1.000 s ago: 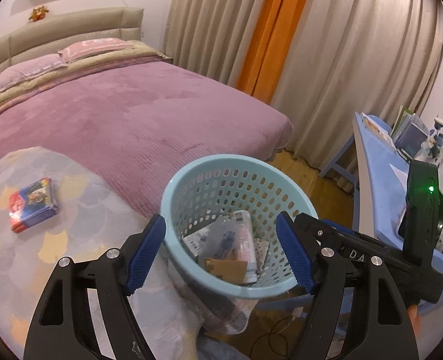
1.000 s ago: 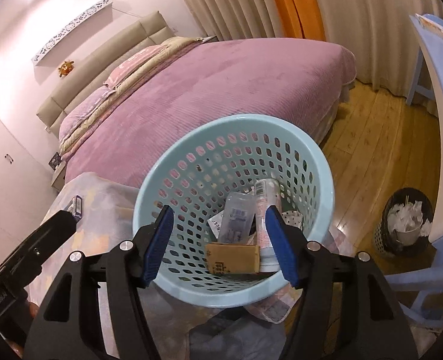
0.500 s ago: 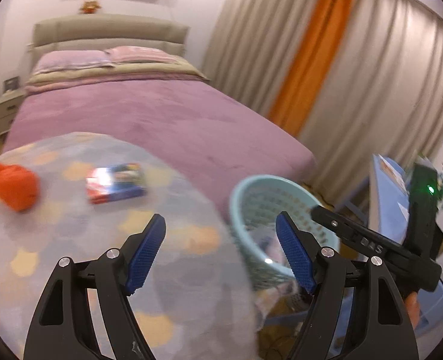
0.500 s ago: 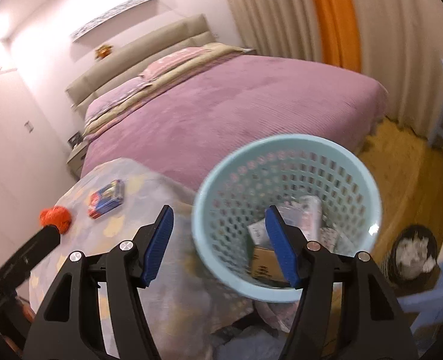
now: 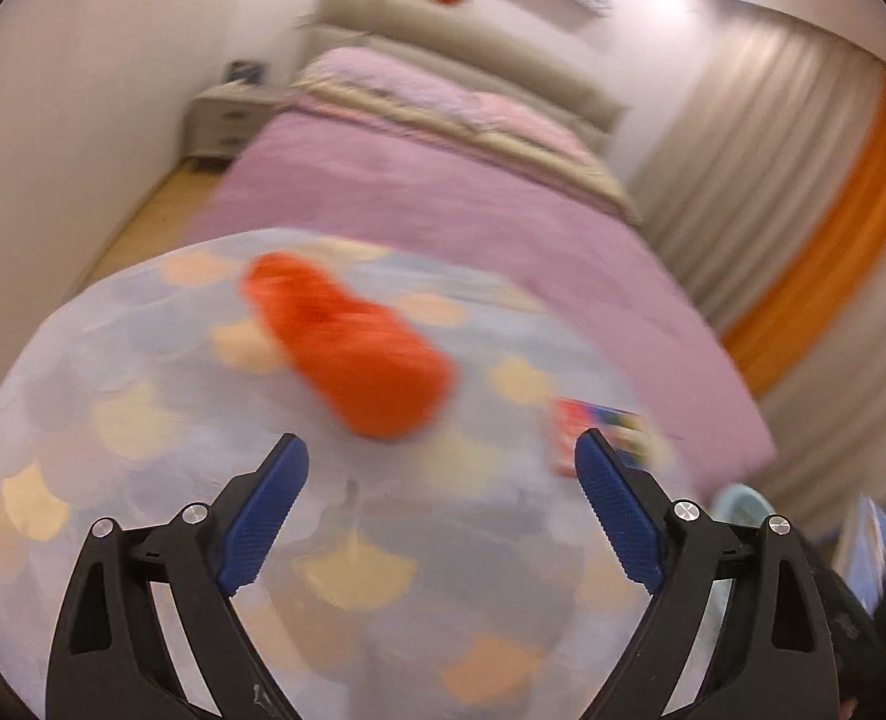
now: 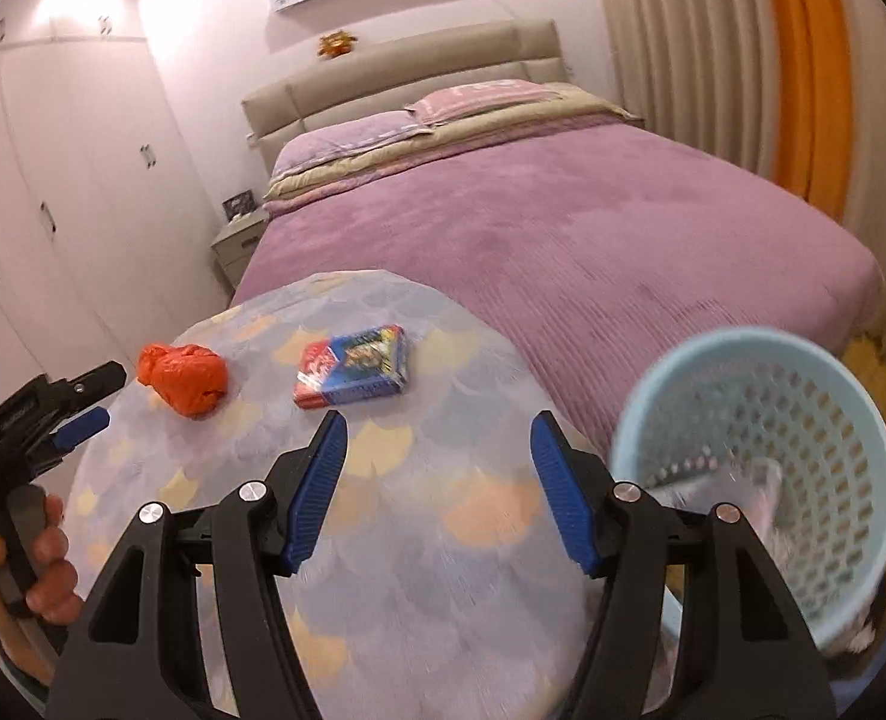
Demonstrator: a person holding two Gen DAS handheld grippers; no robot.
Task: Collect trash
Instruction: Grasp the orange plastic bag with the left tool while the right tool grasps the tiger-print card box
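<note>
A crumpled orange bag [image 5: 353, 354] lies on the round table [image 5: 143, 420], blurred, just ahead of my open, empty left gripper [image 5: 440, 468]. In the right wrist view the orange bag [image 6: 183, 378] sits at the table's left, with my left gripper [image 6: 86, 405] beside it. A red and blue packet [image 6: 356, 375] lies just beyond my open, empty right gripper [image 6: 440, 456]; it also shows in the left wrist view [image 5: 598, 435]. The light blue basket [image 6: 760, 480] stands to the right of the table, with trash in it.
The table [image 6: 413, 540] has a scale-patterned cloth. A purple bed [image 6: 562, 222] lies beyond it, a nightstand [image 6: 236, 246] and white wardrobes [image 6: 53, 210] to the left, beige and orange curtains [image 6: 742, 60] to the right.
Both grippers have swung left, away from the basket and over the table. The left one now faces the orange bag close up, the right one the packet.
</note>
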